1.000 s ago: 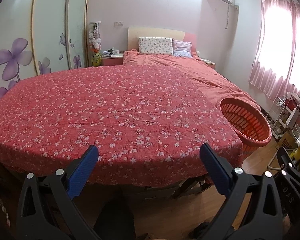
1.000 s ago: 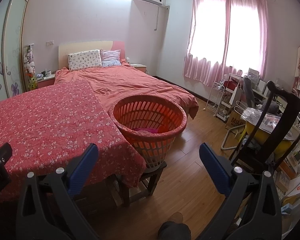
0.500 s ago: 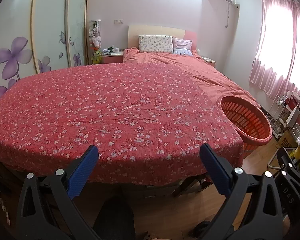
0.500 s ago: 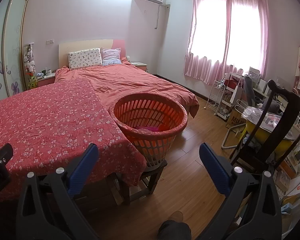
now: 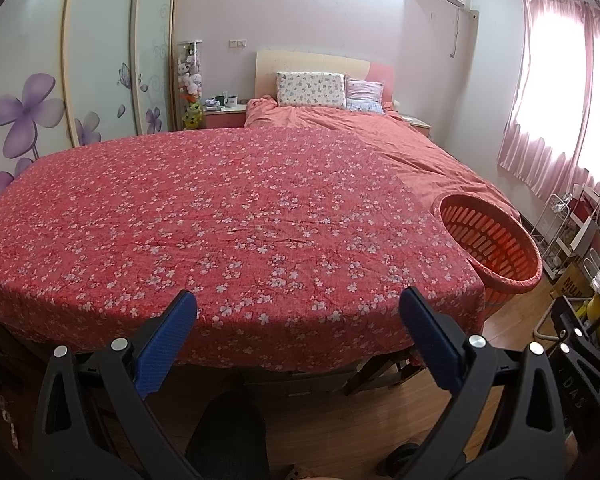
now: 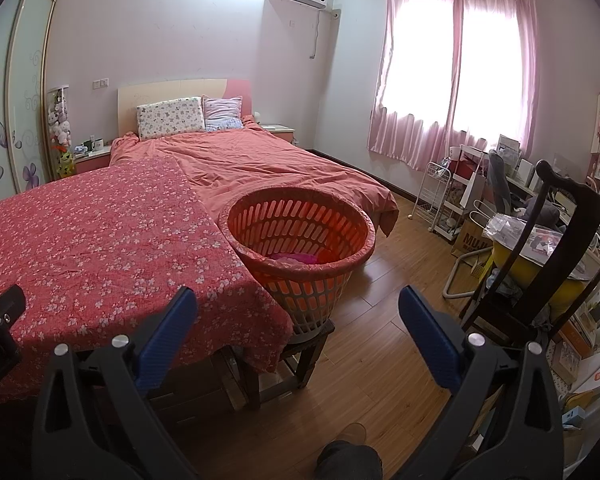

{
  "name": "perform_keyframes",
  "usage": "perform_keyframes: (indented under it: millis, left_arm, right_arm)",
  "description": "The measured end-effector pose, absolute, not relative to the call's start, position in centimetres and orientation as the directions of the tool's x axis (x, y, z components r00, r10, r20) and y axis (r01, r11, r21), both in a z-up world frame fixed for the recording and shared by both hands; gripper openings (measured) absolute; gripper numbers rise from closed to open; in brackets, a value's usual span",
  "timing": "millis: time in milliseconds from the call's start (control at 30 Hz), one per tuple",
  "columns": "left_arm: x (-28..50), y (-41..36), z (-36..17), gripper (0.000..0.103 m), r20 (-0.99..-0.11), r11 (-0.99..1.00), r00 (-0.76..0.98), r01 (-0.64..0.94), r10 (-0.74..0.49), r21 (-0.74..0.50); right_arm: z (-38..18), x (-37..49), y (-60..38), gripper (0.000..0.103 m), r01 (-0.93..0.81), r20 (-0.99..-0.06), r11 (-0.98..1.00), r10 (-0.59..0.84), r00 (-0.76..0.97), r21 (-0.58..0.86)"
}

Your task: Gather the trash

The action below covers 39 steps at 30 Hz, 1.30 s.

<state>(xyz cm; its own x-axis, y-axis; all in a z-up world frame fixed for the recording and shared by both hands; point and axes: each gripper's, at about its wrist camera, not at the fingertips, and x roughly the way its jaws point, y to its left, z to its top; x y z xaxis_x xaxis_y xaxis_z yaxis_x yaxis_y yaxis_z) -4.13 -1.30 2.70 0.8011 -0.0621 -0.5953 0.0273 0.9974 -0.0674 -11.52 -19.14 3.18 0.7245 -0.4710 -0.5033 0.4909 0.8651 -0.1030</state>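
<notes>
An orange slotted basket (image 6: 300,236) stands on a low wooden stool (image 6: 300,356) at the right edge of a table under a red flowered cloth (image 5: 220,224); something pink lies at its bottom (image 6: 292,258). The same basket (image 5: 488,244) shows at the right in the left wrist view. My left gripper (image 5: 298,320) is open with nothing between its blue pads, held before the table's near edge. Likewise open and holding nothing, my right gripper (image 6: 298,320) hangs just in front of the basket. No loose trash shows on the cloth.
A bed (image 6: 260,164) with a pink cover stretches behind the table. A dark wooden chair (image 6: 540,264), a yellow tub, a white wire rack (image 6: 436,196) and a cluttered desk crowd the right side. Wood floor (image 6: 380,320) lies between basket and chair. A wardrobe (image 5: 60,80) lines the left wall.
Both views have drifted slightly; the basket and table sit a little lower in the frames. Both grippers stay open with nothing in them.
</notes>
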Motion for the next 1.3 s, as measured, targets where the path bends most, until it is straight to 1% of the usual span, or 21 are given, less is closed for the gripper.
perform_keyframes:
  millis: [1300]
  left_arm:
    - [-4.34, -1.82, 2.81, 0.1, -0.584, 0.997, 0.809, 0.035, -0.067, -0.066]
  right_arm:
    - [3.14, -11.53, -19.11, 0.098, 0.491, -0.503, 0.865, -0.471, 0.725, -0.103]
